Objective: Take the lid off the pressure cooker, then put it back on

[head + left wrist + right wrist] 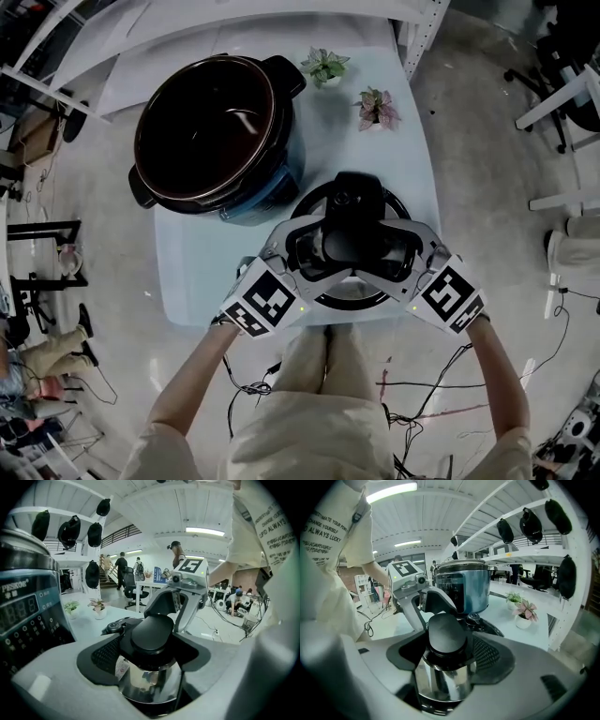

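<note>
The pressure cooker point(211, 131) stands open at the table's far left, its dark inner pot showing. Its round lid point(314, 199) lies on the table near the front edge, to the right of the cooker. Across the lid runs a black handle point(354, 220). My left gripper point(314, 253) reaches in from the near left, and its jaws stand wide on either side of the handle's end point(152, 632). From the near right, my right gripper point(394, 253) does the same at the other end point(446, 632). Neither pair of pads visibly presses on the handle.
Two small potted plants point(325, 66) point(377, 108) stand at the far side of the pale table point(197, 272). White shelving runs behind the table. Cables lie on the floor by the person's legs. Chairs and people are farther off in the room.
</note>
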Motion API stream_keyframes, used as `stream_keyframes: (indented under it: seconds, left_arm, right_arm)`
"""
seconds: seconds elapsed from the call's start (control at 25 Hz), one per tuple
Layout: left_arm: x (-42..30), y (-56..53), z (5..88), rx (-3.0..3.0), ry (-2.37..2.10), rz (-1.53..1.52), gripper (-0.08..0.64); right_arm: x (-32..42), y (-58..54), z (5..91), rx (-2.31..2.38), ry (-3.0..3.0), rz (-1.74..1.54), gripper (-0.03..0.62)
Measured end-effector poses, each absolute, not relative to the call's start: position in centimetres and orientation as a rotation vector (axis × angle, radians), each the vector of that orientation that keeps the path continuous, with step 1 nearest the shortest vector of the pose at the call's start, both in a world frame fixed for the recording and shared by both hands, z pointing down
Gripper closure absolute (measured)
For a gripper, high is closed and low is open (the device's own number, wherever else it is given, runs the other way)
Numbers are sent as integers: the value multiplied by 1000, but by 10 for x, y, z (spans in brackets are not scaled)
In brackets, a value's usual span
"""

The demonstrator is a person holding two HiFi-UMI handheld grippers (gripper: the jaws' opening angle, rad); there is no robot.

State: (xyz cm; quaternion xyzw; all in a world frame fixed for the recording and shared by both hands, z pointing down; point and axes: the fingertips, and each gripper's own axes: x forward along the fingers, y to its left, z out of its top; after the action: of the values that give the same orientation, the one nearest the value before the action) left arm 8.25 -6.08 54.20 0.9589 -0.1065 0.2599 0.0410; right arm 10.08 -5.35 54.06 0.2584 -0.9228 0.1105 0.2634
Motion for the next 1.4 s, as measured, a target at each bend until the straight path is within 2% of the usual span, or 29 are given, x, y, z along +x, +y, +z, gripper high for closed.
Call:
stream_keyframes:
  seconds: [0.36,0.4,0.52,0.68,0.88,1.4]
  left_arm:
    - [75,-62,513,2861,-501,663,229]
    - [74,-61,510,2850,-518,651,230]
    - [72,-56,498,2828,-579,594,246]
    - [64,-52,488,2810,-703,606,422]
    - [50,-46,484,2738,-827,605,511]
    - [19,-31,469,2588,-1009,524,537]
  right_arm:
    - [105,-52,512,854,-2535,351,307]
    - [104,-52,510,873,-2529,347,317]
    - [106,-50,502,965,-2508,337,400]
    - [108,-49,488,1114,-2507,379,505]
    - [114,-38,477,1233,-2488,409,580]
    - [141,-6,460,1451,-2435,531,588]
